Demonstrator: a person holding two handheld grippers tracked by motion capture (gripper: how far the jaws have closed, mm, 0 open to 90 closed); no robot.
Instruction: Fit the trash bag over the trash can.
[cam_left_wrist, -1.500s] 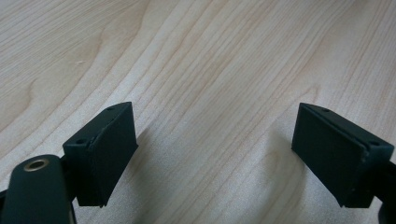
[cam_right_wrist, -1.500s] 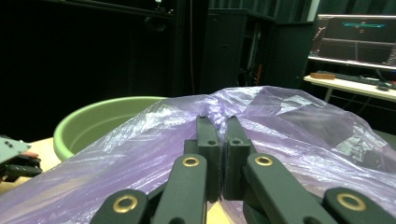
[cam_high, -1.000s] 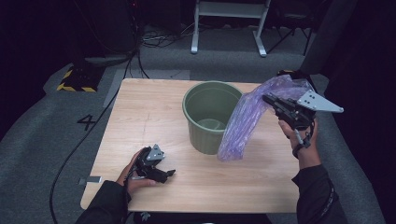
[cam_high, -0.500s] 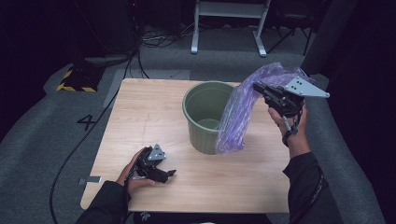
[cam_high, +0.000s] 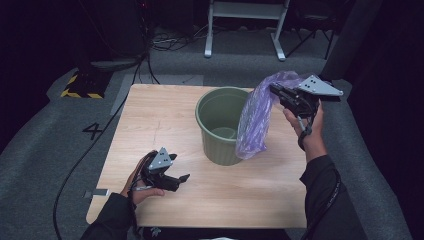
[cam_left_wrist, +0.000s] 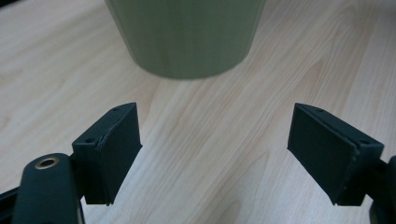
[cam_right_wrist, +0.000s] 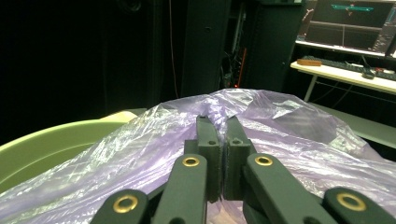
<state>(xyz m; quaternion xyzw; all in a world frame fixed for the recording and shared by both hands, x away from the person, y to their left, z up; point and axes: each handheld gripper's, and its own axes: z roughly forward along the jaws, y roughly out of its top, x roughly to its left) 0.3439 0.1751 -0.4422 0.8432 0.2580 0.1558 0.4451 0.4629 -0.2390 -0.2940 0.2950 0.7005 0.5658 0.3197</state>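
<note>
Between right gripper (cam_high: 274, 90) fingers: thin purple plastic bag (cam_high: 255, 120), pinched tight.
Ahead of left gripper (cam_high: 184, 177) fingers: round green plastic bin (cam_high: 220, 125); jaws wide apart, nothing between them.

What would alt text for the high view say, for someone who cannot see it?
A person's right gripper holds a purple plastic bag up beside a green bin on a wooden table. The bag hangs down the bin's right side. The left gripper is near the table's front left, jaws open and empty.
</note>
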